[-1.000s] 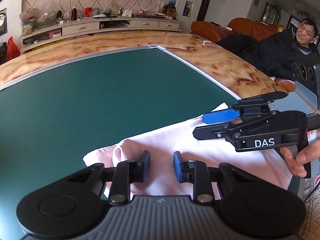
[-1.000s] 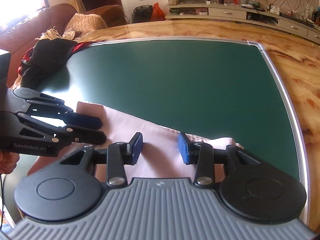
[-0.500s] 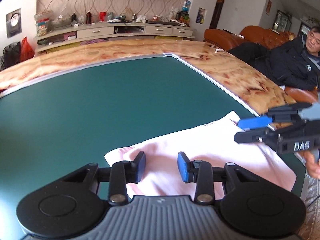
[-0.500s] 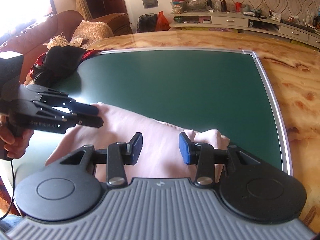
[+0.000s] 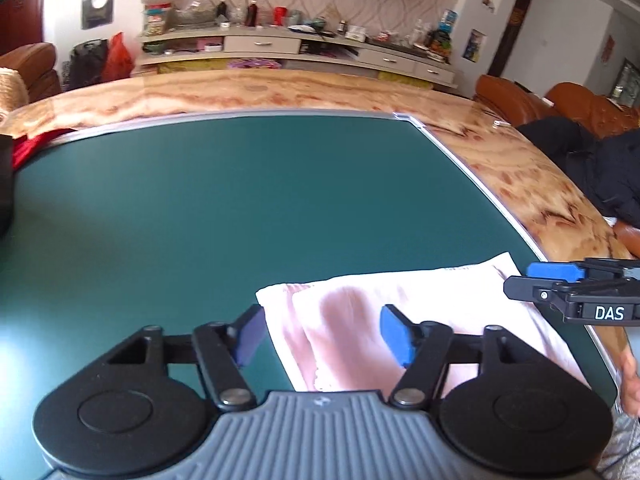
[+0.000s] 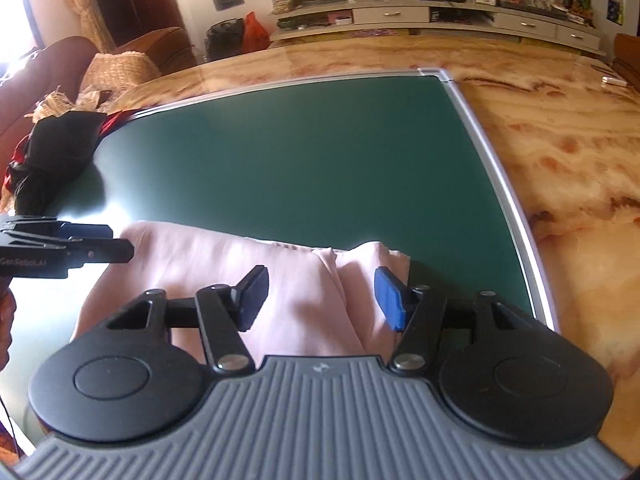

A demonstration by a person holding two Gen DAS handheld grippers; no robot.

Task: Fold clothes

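Far left on the bench we see a dark bundle of clothes (image 6: 52, 156) w/ red trim, sitting at the edge of the green mat (image 6: 304, 160), well apart from the garment we're working. Next, our left tool (image 5: 320, 336) hovers low over the left end of the pink garment (image 5: 400, 320); its blue pads are spread wide, left pad (image 5: 248, 338) over bare mat just beside the cloth edge, right pad over the cloth, nothing gripped. The garment lies flat on the near-right part of the mat, folded into a long strip w/ layered edges showing at its left end; in the right wrist view the same cloth (image 6: 224, 264) has a raised fold ridge running twd the camera and a bunched lump at the right end. Our right tool (image 6: 320, 296) sits over that right end, jaws also wide apart, holding nothing, right pad (image 6: 390, 300) near the bunched bit; can't tell if either pad touches fabric. Right of the mat runs its silver frame (image 6: 504, 184), then the glossy marble-look bench (image 6: 560, 128). Behind the bench, a low wall cabinet (image 5: 280, 46) crowded w/ bottles & boxes; at far right a brown sofa (image 5: 560, 100) w/ dark clothing on it.
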